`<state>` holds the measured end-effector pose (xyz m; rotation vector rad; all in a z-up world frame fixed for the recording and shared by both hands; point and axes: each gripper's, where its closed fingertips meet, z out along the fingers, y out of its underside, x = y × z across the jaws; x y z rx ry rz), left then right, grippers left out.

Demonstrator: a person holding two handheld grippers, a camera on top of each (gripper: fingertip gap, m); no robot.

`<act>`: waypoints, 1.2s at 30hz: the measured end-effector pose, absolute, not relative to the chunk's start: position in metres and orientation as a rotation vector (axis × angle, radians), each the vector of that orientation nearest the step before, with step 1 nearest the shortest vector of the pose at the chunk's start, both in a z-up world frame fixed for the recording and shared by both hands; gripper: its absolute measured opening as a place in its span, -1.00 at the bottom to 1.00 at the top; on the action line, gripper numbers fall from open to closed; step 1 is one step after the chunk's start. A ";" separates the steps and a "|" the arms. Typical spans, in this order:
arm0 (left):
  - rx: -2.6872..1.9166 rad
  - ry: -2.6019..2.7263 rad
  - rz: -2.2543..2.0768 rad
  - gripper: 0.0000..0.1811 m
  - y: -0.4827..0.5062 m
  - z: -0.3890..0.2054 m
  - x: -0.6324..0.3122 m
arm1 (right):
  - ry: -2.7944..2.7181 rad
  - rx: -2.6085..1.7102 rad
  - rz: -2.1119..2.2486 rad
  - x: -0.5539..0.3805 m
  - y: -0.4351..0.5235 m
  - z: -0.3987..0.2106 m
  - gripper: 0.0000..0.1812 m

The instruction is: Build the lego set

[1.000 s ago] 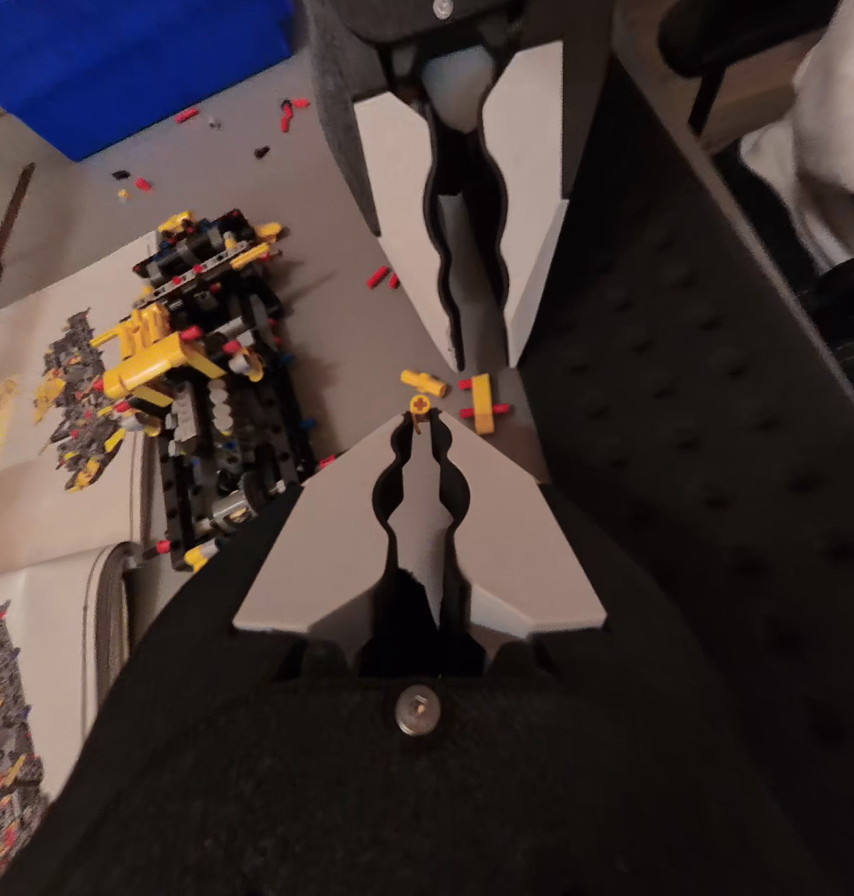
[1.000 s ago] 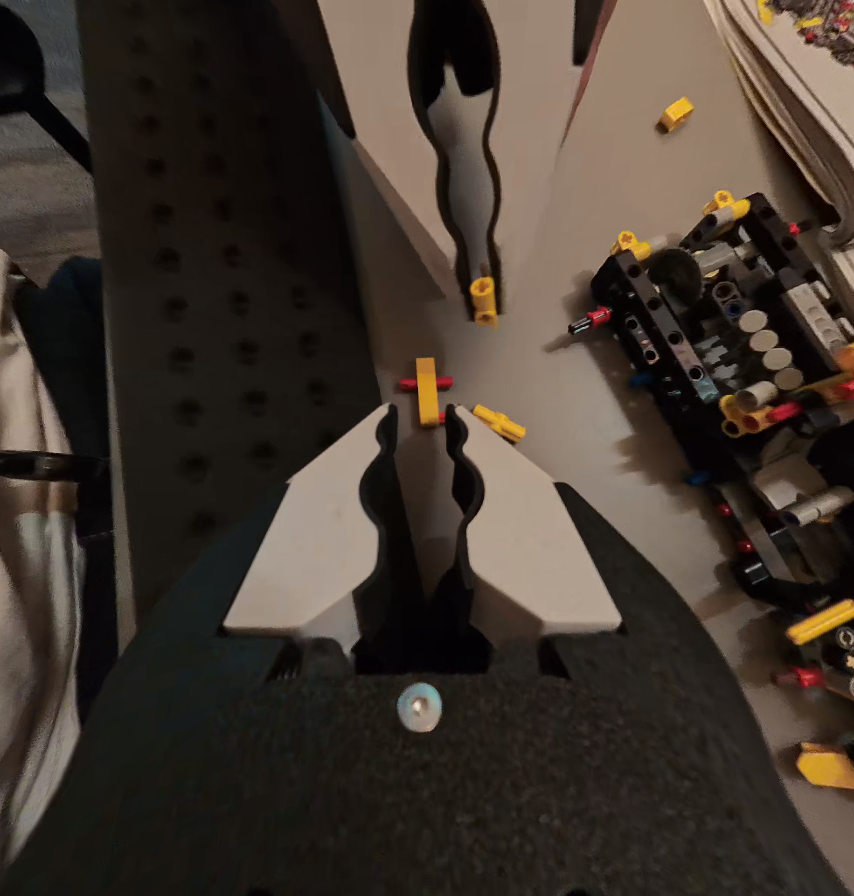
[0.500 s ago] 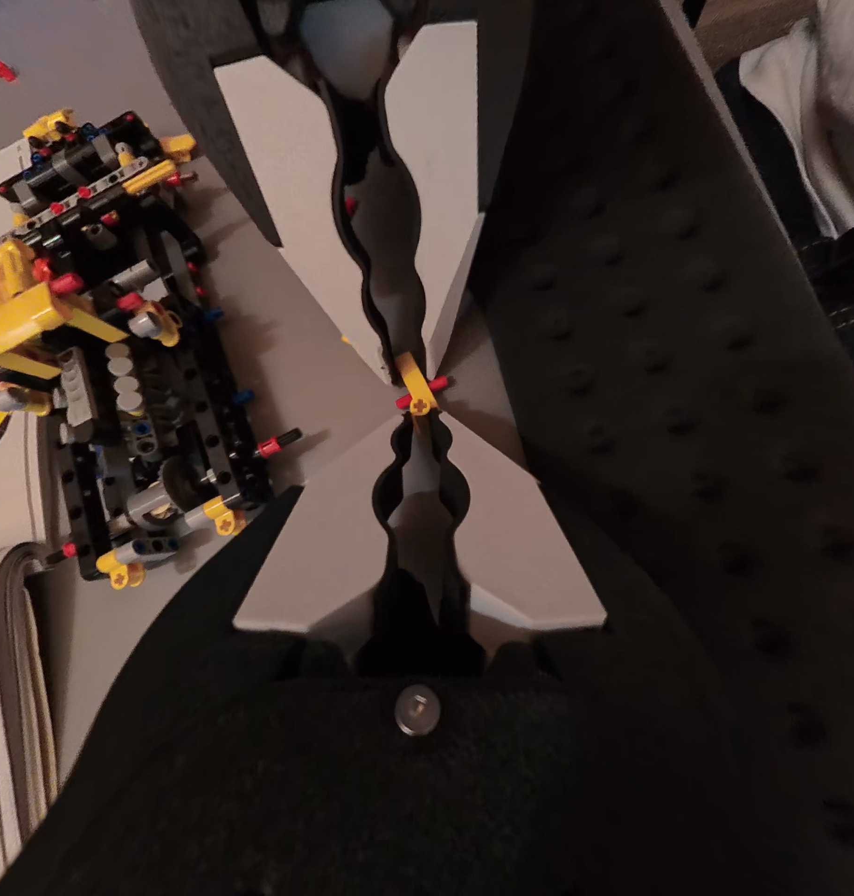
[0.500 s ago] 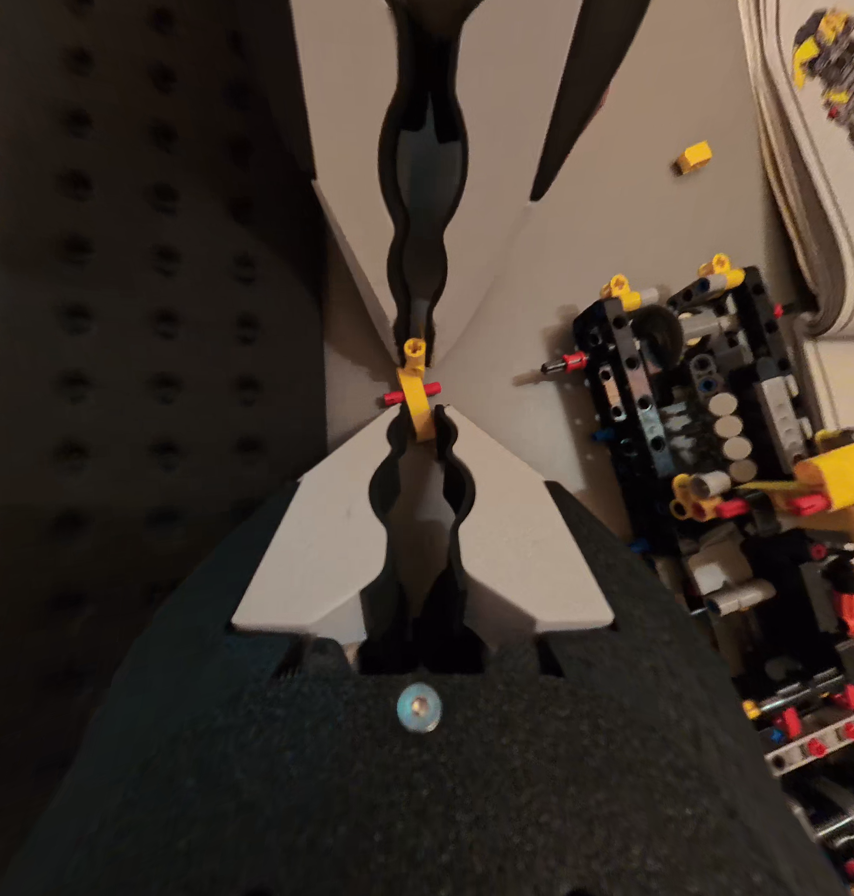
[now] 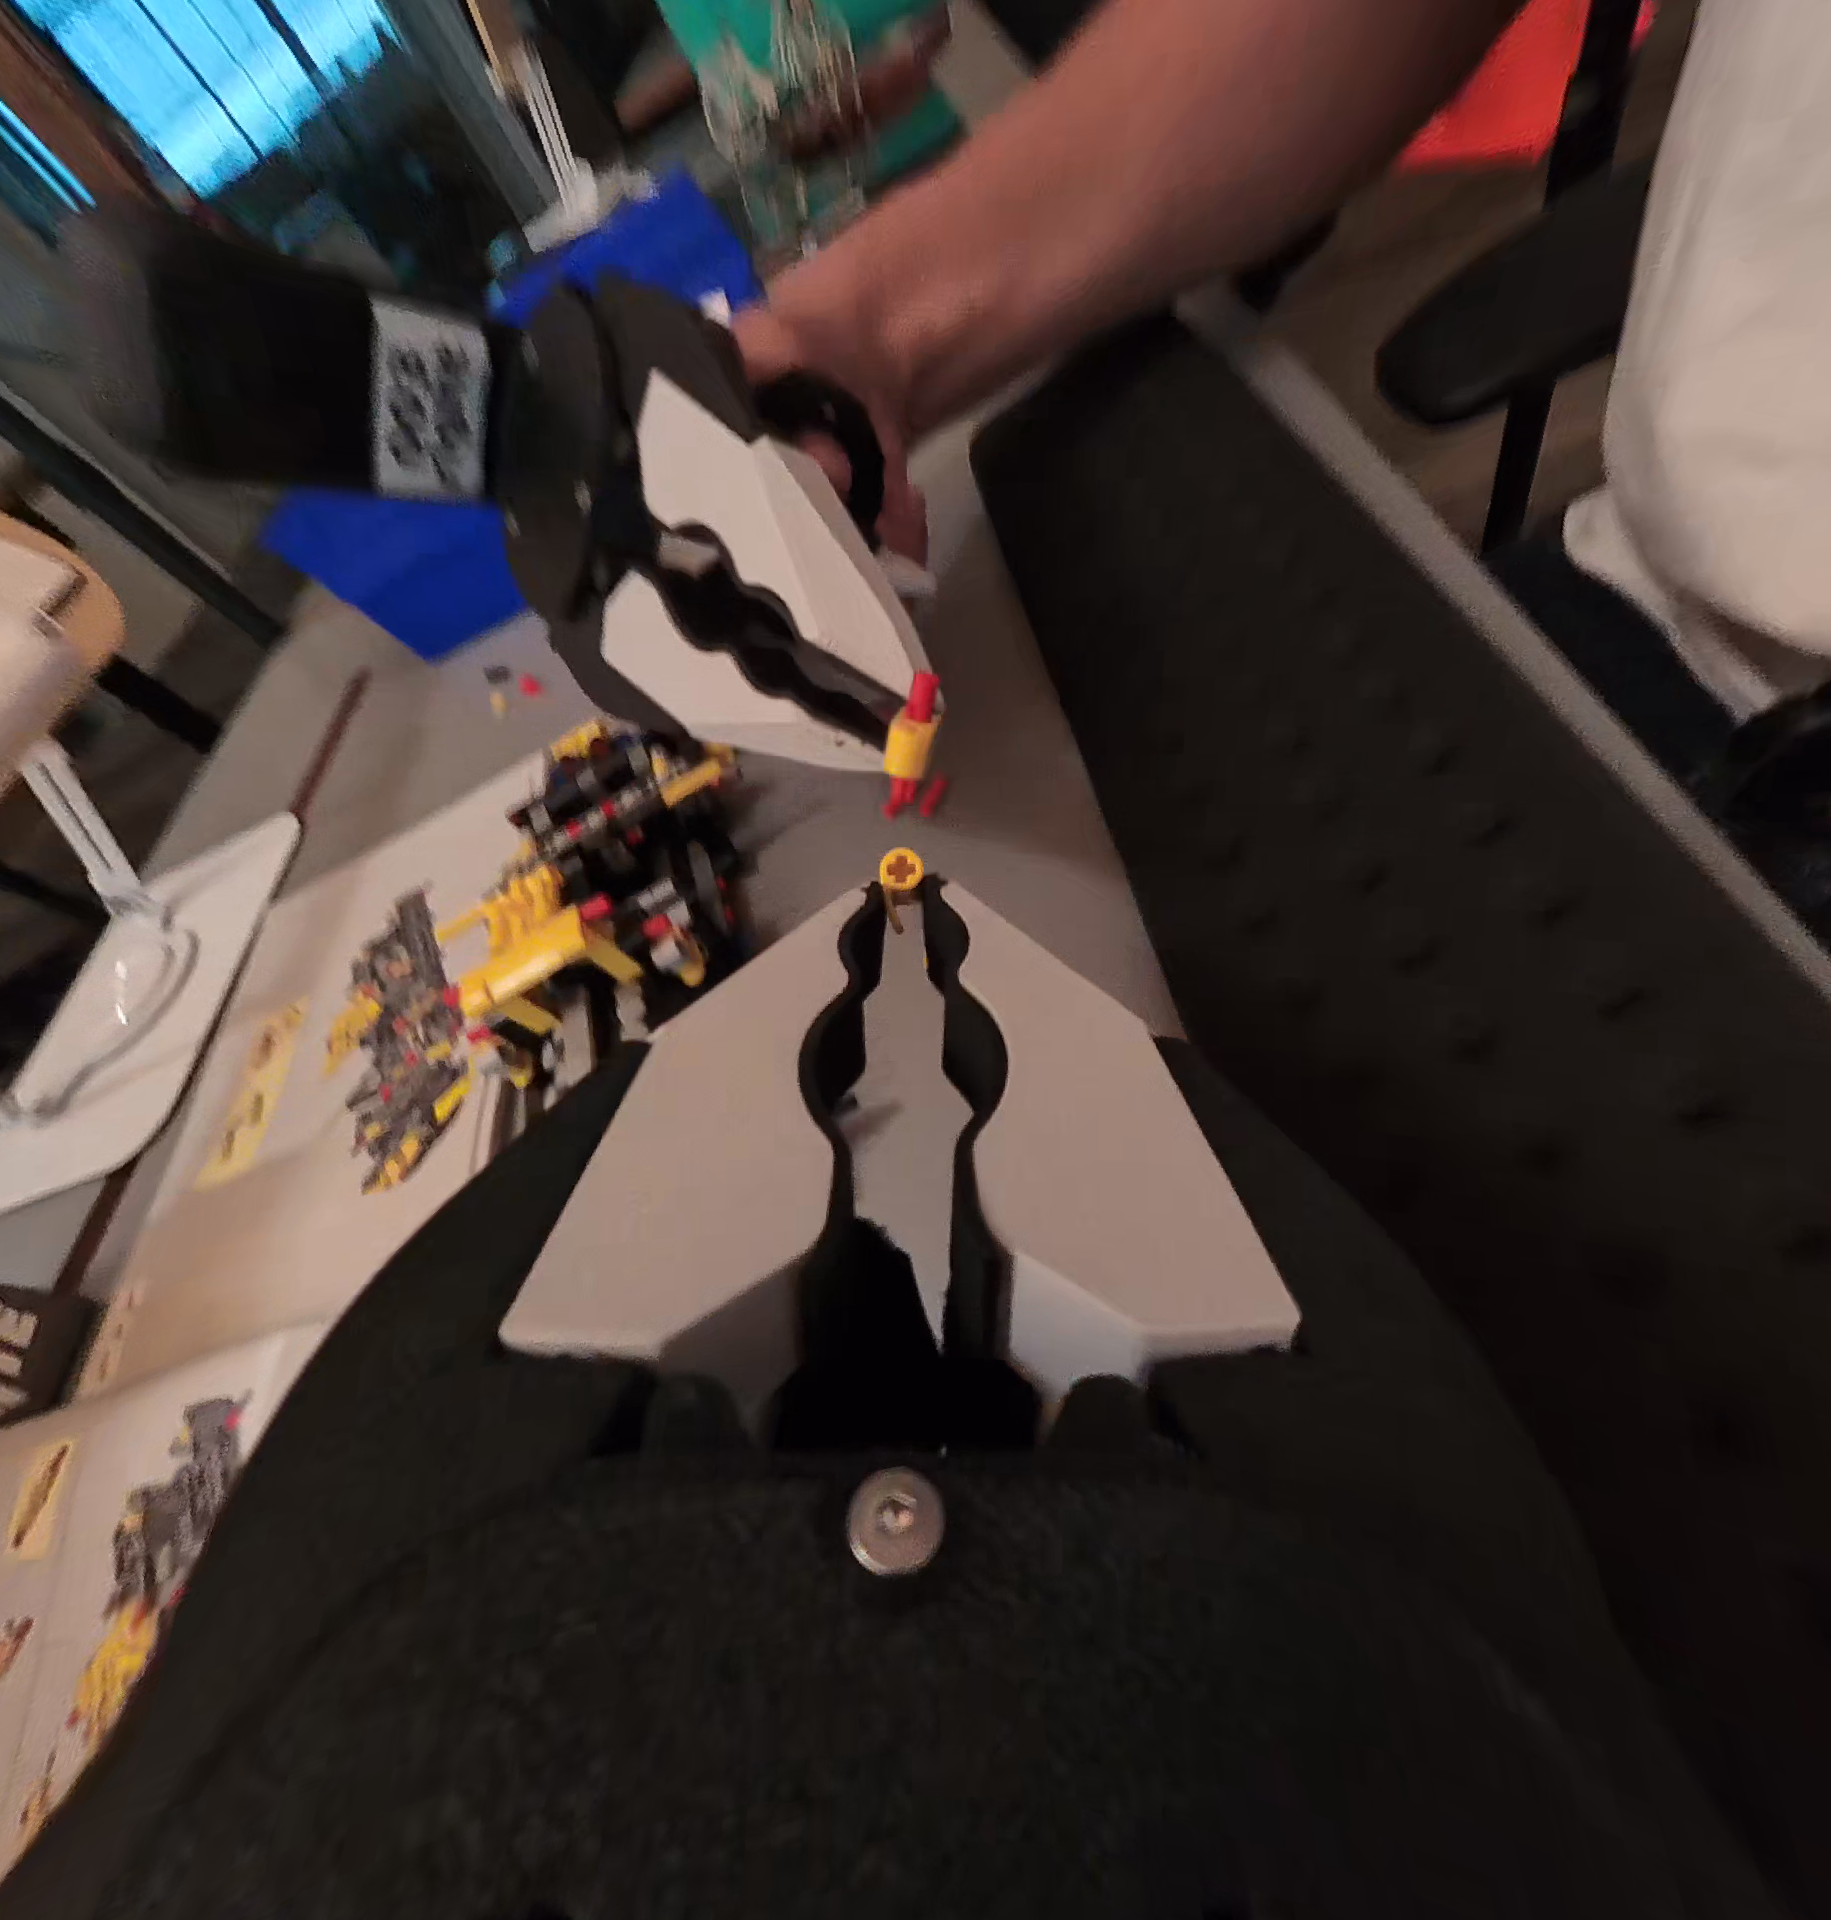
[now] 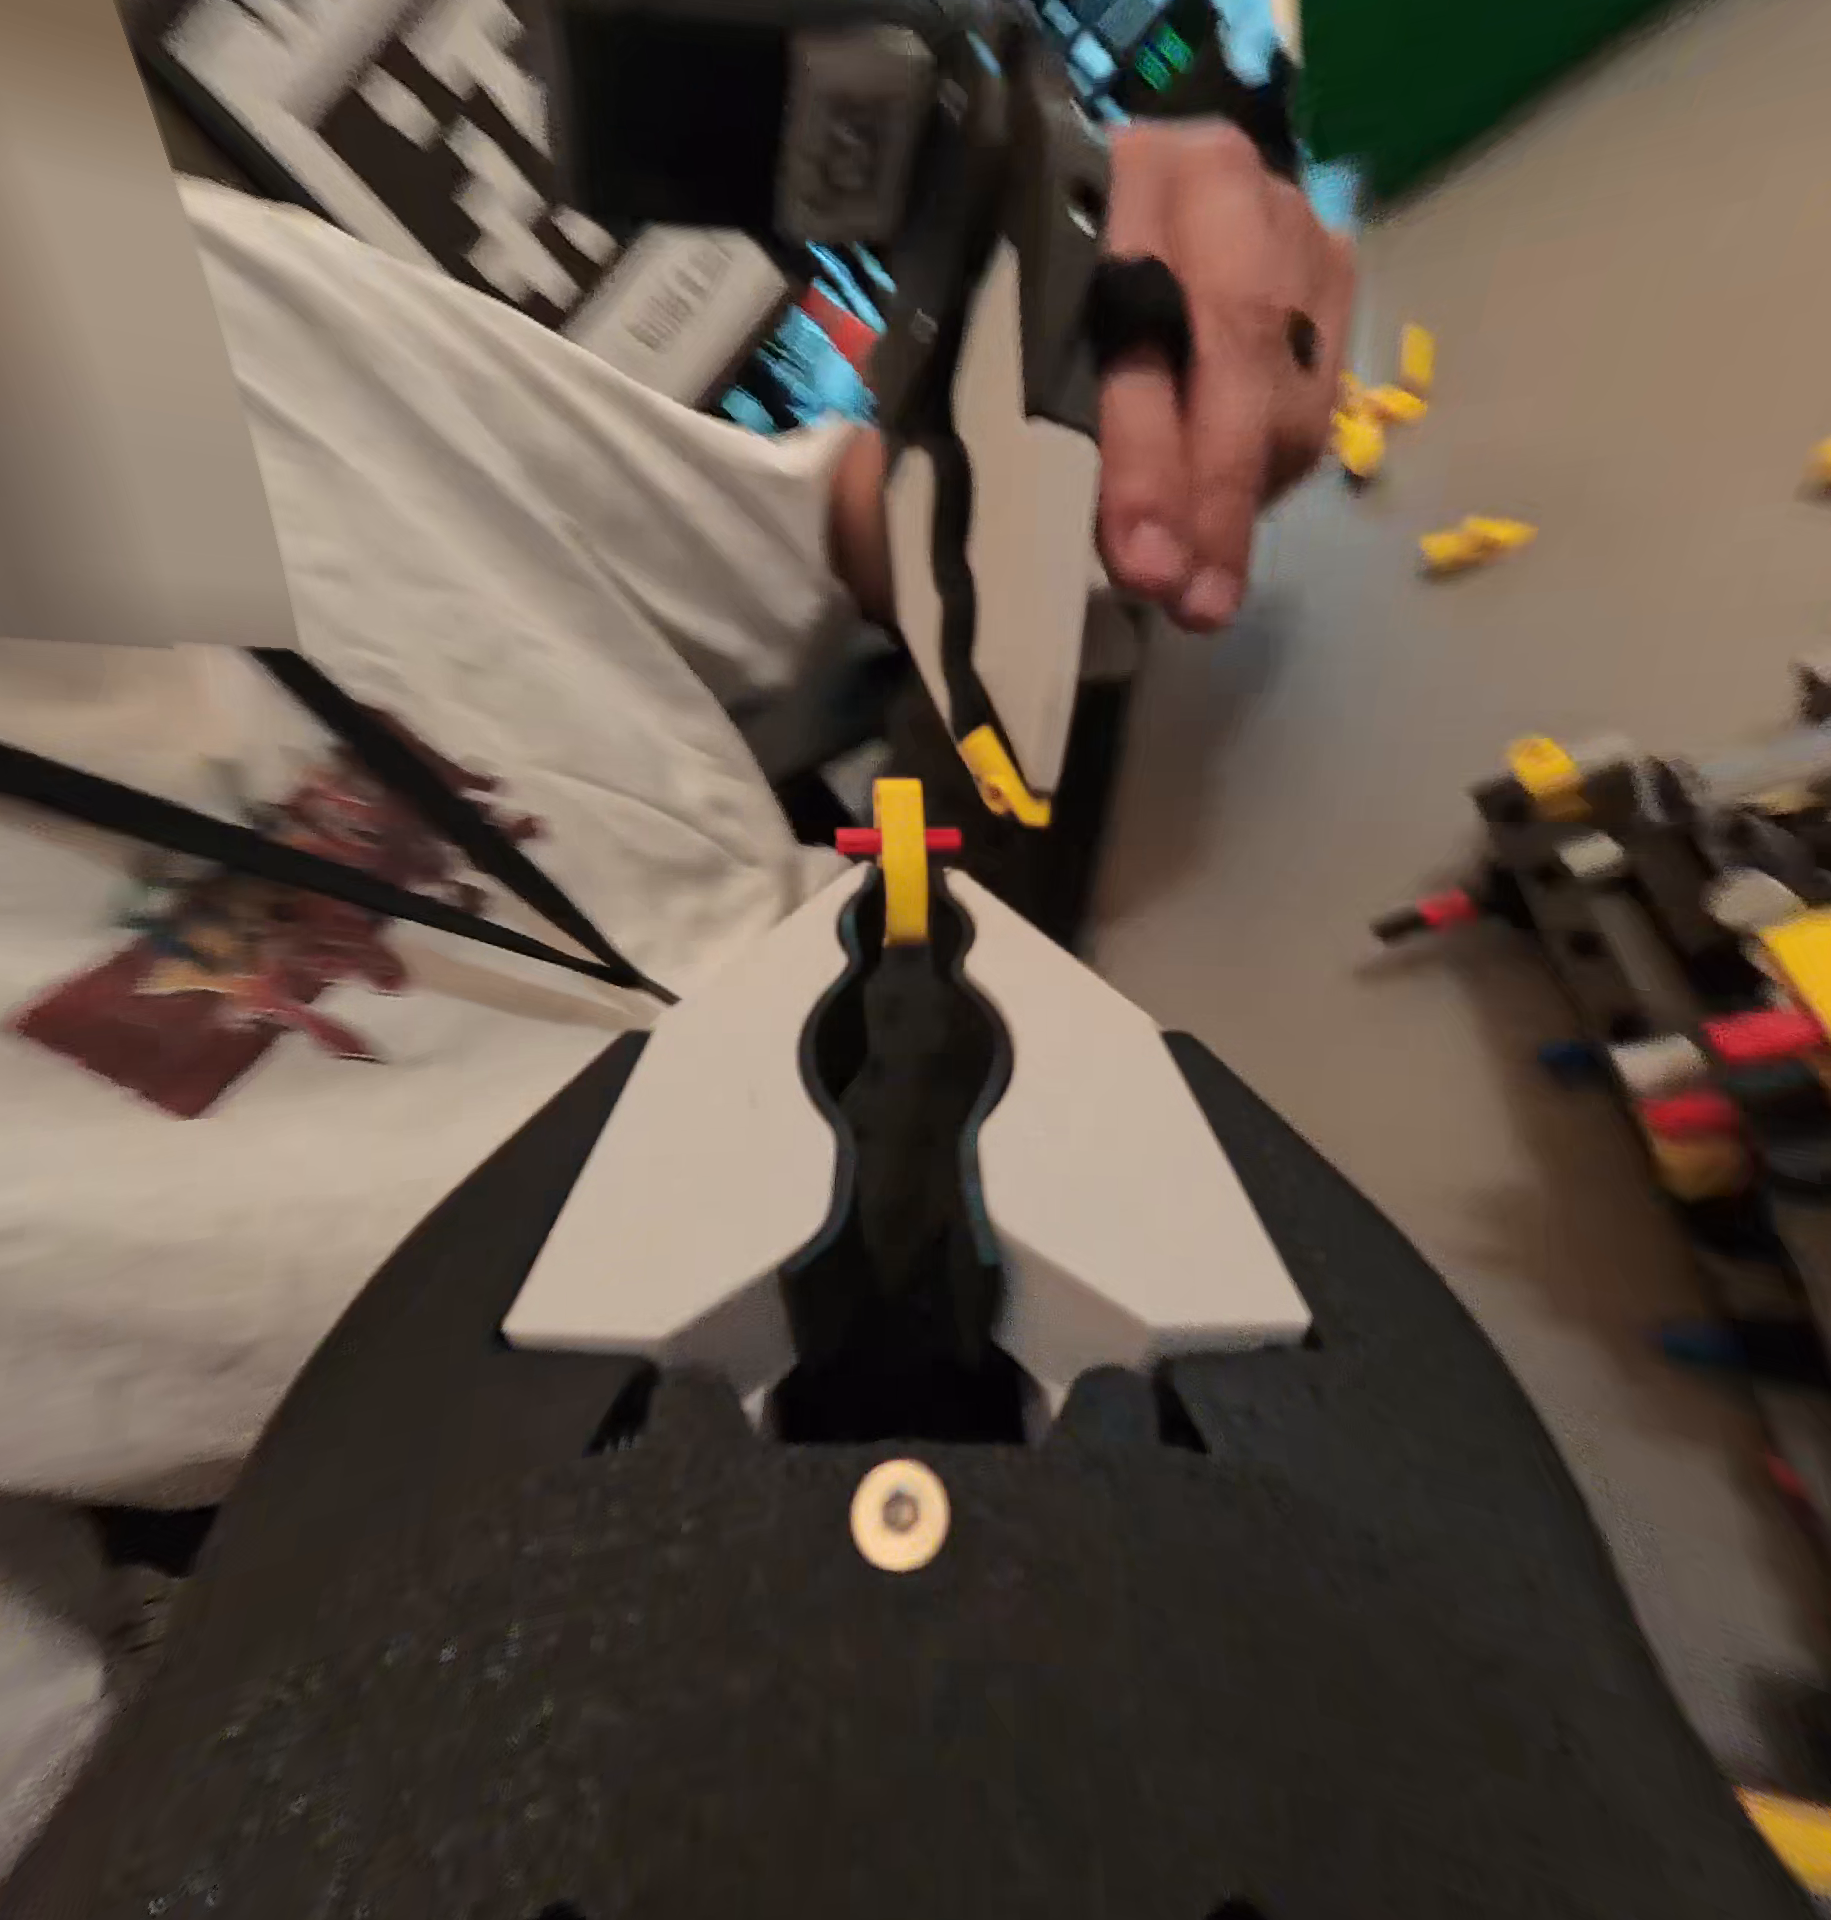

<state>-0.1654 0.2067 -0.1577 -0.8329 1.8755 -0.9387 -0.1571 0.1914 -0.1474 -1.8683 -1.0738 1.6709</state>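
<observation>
Left wrist view: close behind its own jaws, facing the right gripper (image 5: 906, 727) over the table (image 5: 1004, 831). Right wrist view: likewise, facing the left gripper (image 6: 1004, 774). Shared: lego model (image 5: 620, 883), table.

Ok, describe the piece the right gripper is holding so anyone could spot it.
Start at the big black and yellow model on the table. Left of it, raised, the right gripper pinches a small yellow piece. A red pin crosses it, unlike the left gripper's plain yellow piece.
</observation>
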 end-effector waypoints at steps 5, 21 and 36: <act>-0.748 1.728 -1.092 -0.92 0.196 -0.126 -0.165 | -1.019 -1.681 1.924 -0.164 0.184 -0.122 -0.92; -0.845 1.724 -1.384 -0.92 0.182 -0.119 -0.167 | -1.058 -1.529 1.993 -0.166 0.177 -0.114 -0.92; -0.939 1.625 -1.599 -0.92 0.193 -0.111 -0.169 | -0.861 -1.436 2.282 -0.166 0.187 -0.107 -0.93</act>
